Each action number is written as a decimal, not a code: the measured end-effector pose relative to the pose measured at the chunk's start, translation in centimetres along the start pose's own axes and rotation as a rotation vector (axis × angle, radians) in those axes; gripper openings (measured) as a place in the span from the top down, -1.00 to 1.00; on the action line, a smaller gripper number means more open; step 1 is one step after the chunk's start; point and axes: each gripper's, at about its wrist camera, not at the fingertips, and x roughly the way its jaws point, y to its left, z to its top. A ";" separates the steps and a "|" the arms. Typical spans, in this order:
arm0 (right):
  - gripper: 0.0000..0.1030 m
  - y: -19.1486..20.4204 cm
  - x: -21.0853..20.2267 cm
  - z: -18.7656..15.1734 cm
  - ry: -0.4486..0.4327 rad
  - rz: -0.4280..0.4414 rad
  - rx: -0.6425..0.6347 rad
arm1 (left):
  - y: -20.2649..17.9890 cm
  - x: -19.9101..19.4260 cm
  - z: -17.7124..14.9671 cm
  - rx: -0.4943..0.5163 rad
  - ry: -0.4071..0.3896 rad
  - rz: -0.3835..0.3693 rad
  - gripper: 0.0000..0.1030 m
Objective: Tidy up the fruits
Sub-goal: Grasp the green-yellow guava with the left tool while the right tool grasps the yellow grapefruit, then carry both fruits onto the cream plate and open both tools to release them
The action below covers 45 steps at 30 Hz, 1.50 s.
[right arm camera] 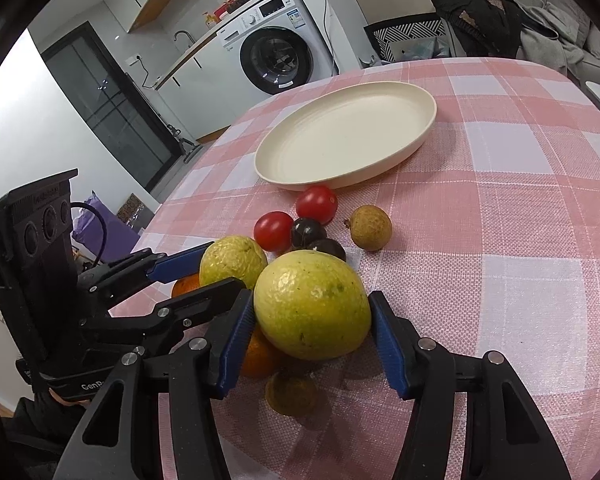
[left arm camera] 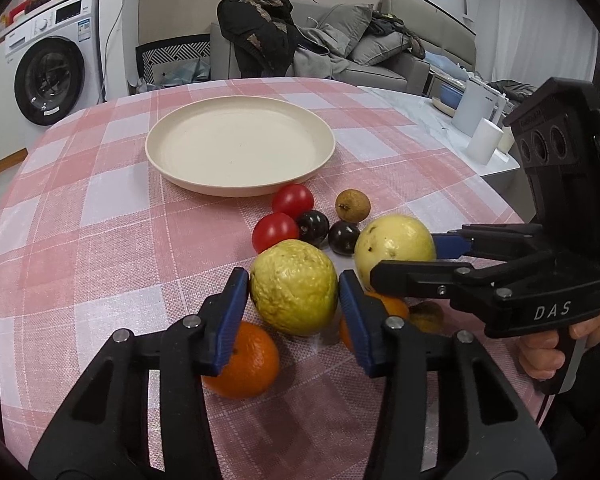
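- The surface (left arm camera: 100,208), under a pink and white checked cloth, carries everything; a washing machine (left arm camera: 52,76) and a sofa (left arm camera: 380,48) stand well beyond its far edge.
- A cream plate (left arm camera: 240,148) sits toward the far side, with nothing on it; the fruits lie in a cluster just near of its rim.
- The left gripper (left arm camera: 294,292) is narrowed to about the width of one fruit. Its blue pads (left arm camera: 236,300) sit on either side of a wrinkled yellow-green guava (left arm camera: 294,286), against its skin or just off it; the left wrist view does not settle which.
- The right gripper (right arm camera: 312,320) is a little wider and brackets a smoother, paler guava (right arm camera: 312,304) to the right of the first. Its left pad touches the fruit; the right pad looks a hair off it.
- A person's hand (left arm camera: 540,352) grips the handle of the right gripper at the right edge.
- An orange (left arm camera: 244,364) lies near and left of the wrinkled guava, partly under the left pad; a second orange (left arm camera: 392,306) shows between the two grippers.
- Two red tomatoes (left arm camera: 292,200) lie closest to the plate, one nearer than the other.
- Two dark plums (left arm camera: 313,227) sit side by side between the tomatoes and the guavas.
- A brown longan (left arm camera: 353,206) lies right of the tomatoes; another (right arm camera: 292,394) lies near, below the pale guava.
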 end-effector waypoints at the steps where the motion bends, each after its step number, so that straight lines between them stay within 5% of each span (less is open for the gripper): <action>1: -0.12 0.1 -0.1 -0.1 -0.004 -0.005 -0.009 | 0.1 -0.2 0.0 -0.001 -0.005 -0.001 0.15; 13: -0.11 0.6 -1.0 -0.1 -0.059 -0.040 -0.052 | -0.3 -2.2 0.1 0.048 -0.078 0.040 0.31; 24: -0.12 0.7 -1.2 -0.1 -0.070 -0.024 -0.053 | 0.7 -0.4 -0.1 0.002 -0.003 0.040 0.15; 45: -0.12 0.7 -2.3 3.7 -0.133 -0.057 -0.019 | 2.2 -3.2 2.7 -0.034 -0.172 0.073 0.15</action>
